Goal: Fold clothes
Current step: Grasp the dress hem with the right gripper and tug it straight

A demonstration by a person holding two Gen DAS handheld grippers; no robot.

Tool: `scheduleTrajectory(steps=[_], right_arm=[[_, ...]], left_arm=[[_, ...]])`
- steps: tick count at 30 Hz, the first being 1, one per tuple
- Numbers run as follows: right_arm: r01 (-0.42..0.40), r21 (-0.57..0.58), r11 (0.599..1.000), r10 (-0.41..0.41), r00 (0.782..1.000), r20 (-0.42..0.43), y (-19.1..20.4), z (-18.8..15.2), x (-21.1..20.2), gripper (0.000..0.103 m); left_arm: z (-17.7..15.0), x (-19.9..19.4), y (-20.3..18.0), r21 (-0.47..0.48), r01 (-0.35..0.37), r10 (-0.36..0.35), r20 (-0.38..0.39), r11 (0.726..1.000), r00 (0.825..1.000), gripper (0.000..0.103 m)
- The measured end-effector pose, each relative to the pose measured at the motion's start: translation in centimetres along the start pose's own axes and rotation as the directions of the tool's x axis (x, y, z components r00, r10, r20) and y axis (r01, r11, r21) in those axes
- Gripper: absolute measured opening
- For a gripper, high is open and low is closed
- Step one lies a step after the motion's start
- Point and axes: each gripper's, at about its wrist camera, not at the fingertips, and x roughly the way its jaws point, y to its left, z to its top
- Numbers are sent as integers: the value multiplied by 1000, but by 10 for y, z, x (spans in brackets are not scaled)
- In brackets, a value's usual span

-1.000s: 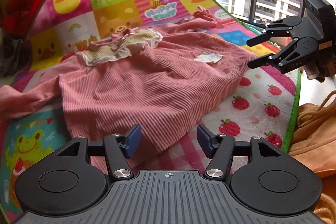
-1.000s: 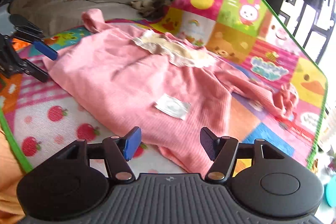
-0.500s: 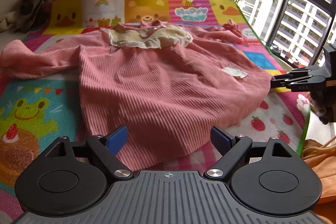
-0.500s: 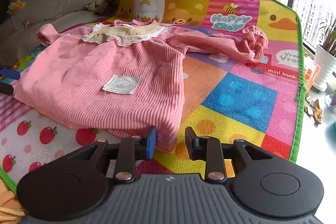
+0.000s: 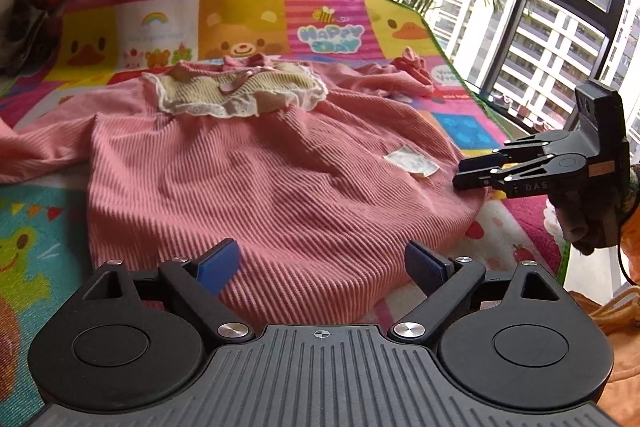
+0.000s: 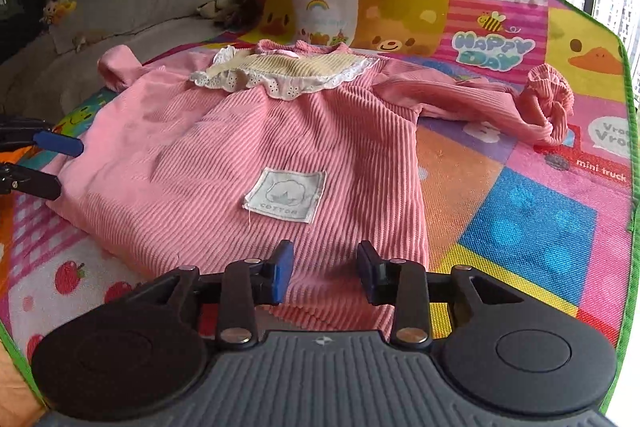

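Pink dress [image 5: 256, 187] spread flat on play mat [image 6: 532, 211], hem near front edge. Left gripper [image 5: 320, 263] opening wide over hem, holding nothing. Right gripper [image 6: 324, 267] opening, hem corner between pads, not pinched.

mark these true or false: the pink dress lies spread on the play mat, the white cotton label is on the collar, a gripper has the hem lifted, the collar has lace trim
1. The pink dress lies spread on the play mat: true.
2. The white cotton label is on the collar: false, it sits low on the skirt.
3. A gripper has lifted the hem: false, the left gripper and right gripper pinch nothing.
4. The collar has lace trim: true.
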Motion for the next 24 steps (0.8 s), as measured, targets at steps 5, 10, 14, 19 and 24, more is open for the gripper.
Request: scheduleTrajectory(steps=[5, 10, 14, 19, 24], right_arm=[[92, -110, 990, -96, 995, -27, 3, -27, -34, 55], [143, -205, 968, -131, 989, 69, 21, -28, -48, 55], [88, -355, 931, -67, 995, 70, 48, -21, -31, 55], [61, -353, 934, -26, 995, 101, 54, -2, -31, 3], [48, -241, 969, 5, 976, 216, 33, 20, -80, 3]], left_arm=[[-11, 9, 5, -33, 5, -7, -37, 999, 999, 94], [-14, 10, 8, -45, 14, -15, -29, 999, 999, 96], [-16, 9, 6, -39, 11, -12, -27, 999, 1000, 97], [-18, 5, 6, -44, 10, -11, -25, 999, 1000, 97], [-20, 4, 6, -41, 12, -13, -24, 999, 1000, 97]])
